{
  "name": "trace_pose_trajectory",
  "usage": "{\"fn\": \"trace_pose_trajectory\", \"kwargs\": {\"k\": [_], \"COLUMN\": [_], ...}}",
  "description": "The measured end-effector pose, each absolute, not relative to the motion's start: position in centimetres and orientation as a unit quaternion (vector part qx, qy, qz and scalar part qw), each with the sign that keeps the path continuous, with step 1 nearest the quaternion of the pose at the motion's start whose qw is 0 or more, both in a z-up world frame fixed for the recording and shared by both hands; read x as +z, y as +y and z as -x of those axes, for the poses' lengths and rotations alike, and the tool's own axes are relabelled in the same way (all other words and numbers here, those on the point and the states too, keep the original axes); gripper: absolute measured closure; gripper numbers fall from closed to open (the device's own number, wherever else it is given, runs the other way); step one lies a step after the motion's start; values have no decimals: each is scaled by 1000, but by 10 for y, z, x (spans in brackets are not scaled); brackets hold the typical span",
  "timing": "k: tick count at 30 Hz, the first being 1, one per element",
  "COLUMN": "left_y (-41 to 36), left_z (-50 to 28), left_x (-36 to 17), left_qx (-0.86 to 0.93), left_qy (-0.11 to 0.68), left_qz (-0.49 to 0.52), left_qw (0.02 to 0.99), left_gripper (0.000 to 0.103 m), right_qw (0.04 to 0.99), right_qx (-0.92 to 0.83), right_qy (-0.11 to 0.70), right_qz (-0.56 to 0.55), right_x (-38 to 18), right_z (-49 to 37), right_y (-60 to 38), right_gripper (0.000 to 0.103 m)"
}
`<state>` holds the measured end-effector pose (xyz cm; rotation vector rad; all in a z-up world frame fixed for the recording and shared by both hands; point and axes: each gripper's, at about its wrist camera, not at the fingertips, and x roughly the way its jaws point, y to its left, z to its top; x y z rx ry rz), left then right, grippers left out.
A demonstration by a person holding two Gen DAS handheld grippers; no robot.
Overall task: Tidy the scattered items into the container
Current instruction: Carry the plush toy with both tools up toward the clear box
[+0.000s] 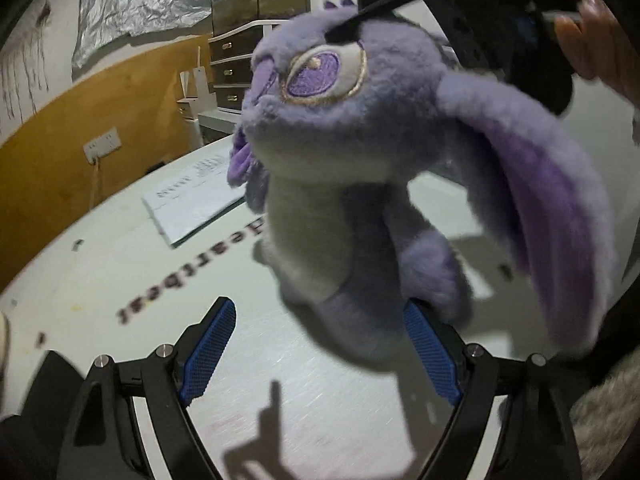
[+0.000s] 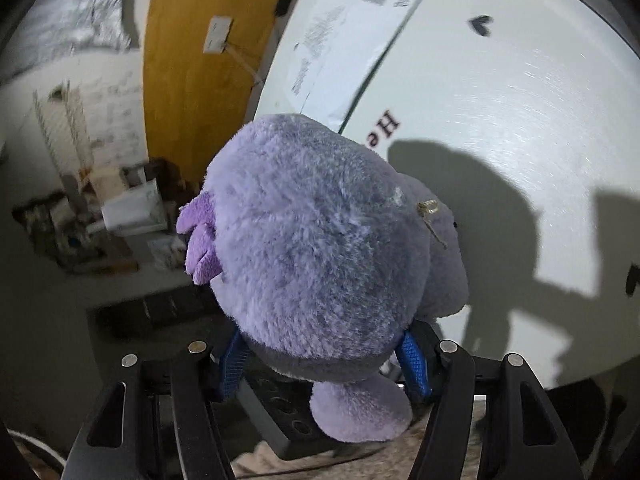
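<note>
A purple plush toy (image 1: 360,168) with big embroidered eyes and long ears hangs upright over the white table (image 1: 120,264). My right gripper (image 1: 500,20), held by a hand at the top right of the left wrist view, grips the toy's head from above. In the right wrist view, the toy (image 2: 320,248) fills the space between the blue pads (image 2: 414,364) of my right gripper (image 2: 324,360), which is shut on it. My left gripper (image 1: 320,308) stands open below the toy. The toy's feet hide the tip of the left gripper's right-hand pad (image 1: 432,356). No container is recognisable.
A white printed sheet (image 1: 192,204) lies on the table, also seen in the right wrist view as the sheet (image 2: 344,40). Dark letters (image 1: 180,280) are printed on the tabletop. A drawer unit (image 1: 236,68) stands by the wall. A dark perforated block (image 2: 288,420) and fuzzy carpet lie below the right gripper.
</note>
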<state>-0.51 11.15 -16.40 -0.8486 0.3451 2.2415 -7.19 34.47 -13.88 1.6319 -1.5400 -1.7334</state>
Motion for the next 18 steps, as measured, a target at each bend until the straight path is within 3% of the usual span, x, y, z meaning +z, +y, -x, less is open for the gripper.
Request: {"fn": "trace_pose_trajectory", "kwargs": {"k": [7,9,10,13,18], "left_y": [146,154,156,159,152], "left_z": [4,3,4,9,24], "left_x": [-173,-175,-177,-179,-177], "left_qx": [887,887,882,874,868], "left_qy": [158,169,168,152,100], "left_qz": [275,267,274,295,327], "left_qw": [336,337,344,355,361], "left_gripper": [15,22,36,43,47], "right_qw": [118,110,107,99,70], "right_qx": [-570,-567,-573,-598,-684], "right_qy": [-604,-611,-605,-572,-456], "right_qz": [-545,-541,-542,-553,-566], "right_x": [-157,-158,-157,-151,-126], "right_z": [58,57,59,62,72], "right_y": [358,358,357,361,364], "right_gripper": [38,38,38,34,16]}}
